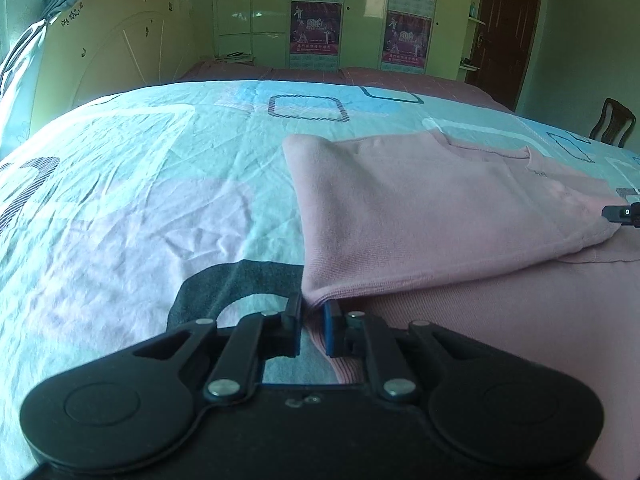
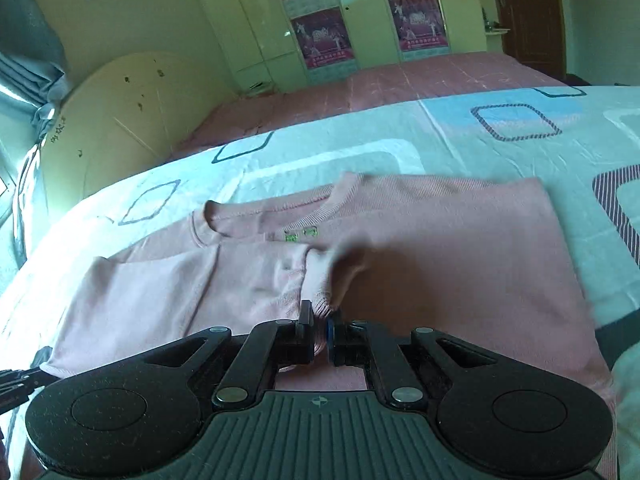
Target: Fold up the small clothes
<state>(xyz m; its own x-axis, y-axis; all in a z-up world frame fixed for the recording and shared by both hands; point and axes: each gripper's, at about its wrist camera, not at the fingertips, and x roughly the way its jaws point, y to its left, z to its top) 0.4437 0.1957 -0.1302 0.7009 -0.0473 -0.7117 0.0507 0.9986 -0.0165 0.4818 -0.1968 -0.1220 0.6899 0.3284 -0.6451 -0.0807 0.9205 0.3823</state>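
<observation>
Collar tag (image 2: pixel 298 234) of pink sweater (image 2: pixel 440 248) shows only from right wrist

- The left gripper (image 1: pixel 313 330) was matte black, with silver rivets and blue pads.
- The right gripper (image 2: pixel 320 334) matched it; its ribbed base bore what looked like a crosshair mark.

Sweater (image 2: pixel 400 240): laid flat on the bed (image 1: pixel 140 200), partly folded, neckline turned toward the wardrobe (image 2: pixel 372 20).
Sleeve cuff (image 2: pixel 320 300): drawn over the sweater's middle, gripped in the right tool (image 2: pixel 319 326).
Sweater's folded corner (image 1: pixel 320 296): at the sweater's near edge, clamped in the left tool (image 1: pixel 314 320).
Headboard (image 1: pixel 116 52): set left of the sweater, at the bed's end.
Wardrobe: placed behind the sweater, beyond the bed.
Door (image 1: pixel 506 28): found right of the wardrobe.
Chair (image 1: pixel 612 122): placed past the sweater's right side, beside the bed.
</observation>
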